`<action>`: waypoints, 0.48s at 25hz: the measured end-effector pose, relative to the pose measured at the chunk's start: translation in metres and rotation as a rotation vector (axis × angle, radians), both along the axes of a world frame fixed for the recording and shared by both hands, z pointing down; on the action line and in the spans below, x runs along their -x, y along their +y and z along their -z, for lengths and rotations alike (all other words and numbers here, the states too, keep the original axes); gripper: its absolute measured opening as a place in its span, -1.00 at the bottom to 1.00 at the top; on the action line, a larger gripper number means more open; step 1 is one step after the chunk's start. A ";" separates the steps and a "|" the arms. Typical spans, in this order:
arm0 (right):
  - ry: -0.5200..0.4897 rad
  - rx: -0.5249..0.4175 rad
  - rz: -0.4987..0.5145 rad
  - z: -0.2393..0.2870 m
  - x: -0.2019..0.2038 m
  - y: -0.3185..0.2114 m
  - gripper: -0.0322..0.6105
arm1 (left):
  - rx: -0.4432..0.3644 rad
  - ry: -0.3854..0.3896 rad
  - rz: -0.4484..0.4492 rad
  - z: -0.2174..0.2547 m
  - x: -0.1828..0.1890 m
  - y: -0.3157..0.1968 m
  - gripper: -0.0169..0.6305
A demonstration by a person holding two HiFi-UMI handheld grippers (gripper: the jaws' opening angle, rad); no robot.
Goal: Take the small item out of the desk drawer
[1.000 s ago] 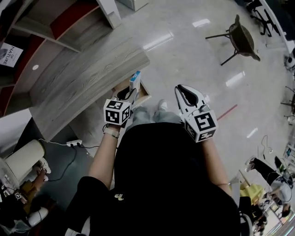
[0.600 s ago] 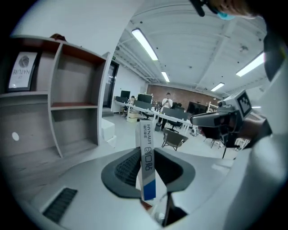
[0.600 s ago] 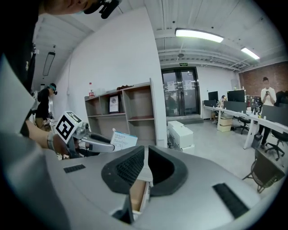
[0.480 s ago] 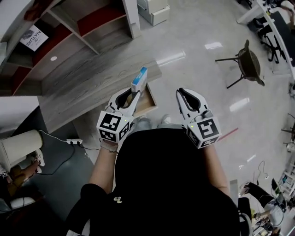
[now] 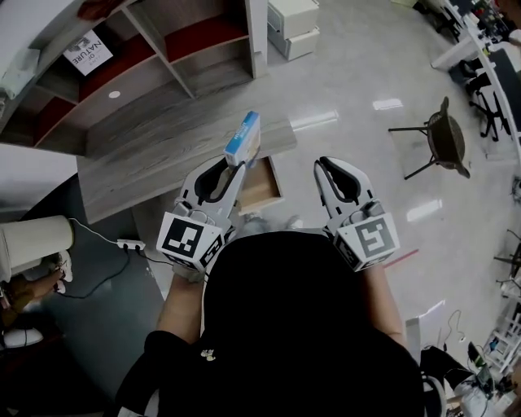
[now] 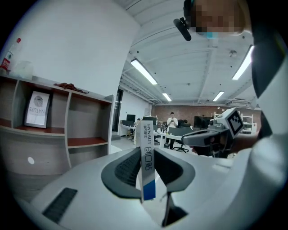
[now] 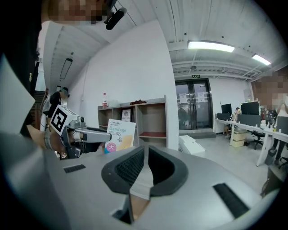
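A small white and blue bandage box [image 5: 242, 138] stands upright between the jaws of my left gripper [image 5: 234, 165], which is shut on its lower end. It hangs above the wooden desk [image 5: 155, 159] and its pulled-out drawer [image 5: 262, 186]. In the left gripper view the box [image 6: 147, 166] shows edge-on between the dark pads. My right gripper [image 5: 323, 167] is beside it to the right, shut with nothing in it, its pads meeting at the tip [image 7: 145, 155]. From the right gripper view the box face [image 7: 119, 134] is seen at the left, held up.
Shelving [image 5: 163, 49] rises behind the desk, with a white drawer cabinet [image 5: 293, 24] next to it. A chair [image 5: 440, 138] stands on the glossy floor at right. A power strip [image 5: 130, 243] and cable lie by a white bin [image 5: 32, 252] at left.
The left gripper has lifted the box up and away from the drawer. The right gripper rose alongside it, still shut, and the head view tilted further over the desk.
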State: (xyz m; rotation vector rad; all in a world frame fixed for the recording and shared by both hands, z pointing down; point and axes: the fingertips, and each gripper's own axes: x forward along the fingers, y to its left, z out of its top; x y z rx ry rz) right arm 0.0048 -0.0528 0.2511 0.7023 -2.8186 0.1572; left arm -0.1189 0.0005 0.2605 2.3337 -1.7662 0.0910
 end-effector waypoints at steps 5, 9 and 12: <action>-0.018 -0.012 0.027 0.012 0.005 0.000 -0.84 | -0.021 -0.017 0.041 0.009 0.008 0.005 -0.64; -0.029 -0.016 0.043 0.017 0.010 -0.002 -0.84 | -0.041 -0.018 0.074 0.013 0.015 0.004 -0.64; -0.041 -0.026 0.040 0.022 0.012 -0.007 -0.84 | -0.040 -0.016 0.080 0.013 0.017 0.002 -0.64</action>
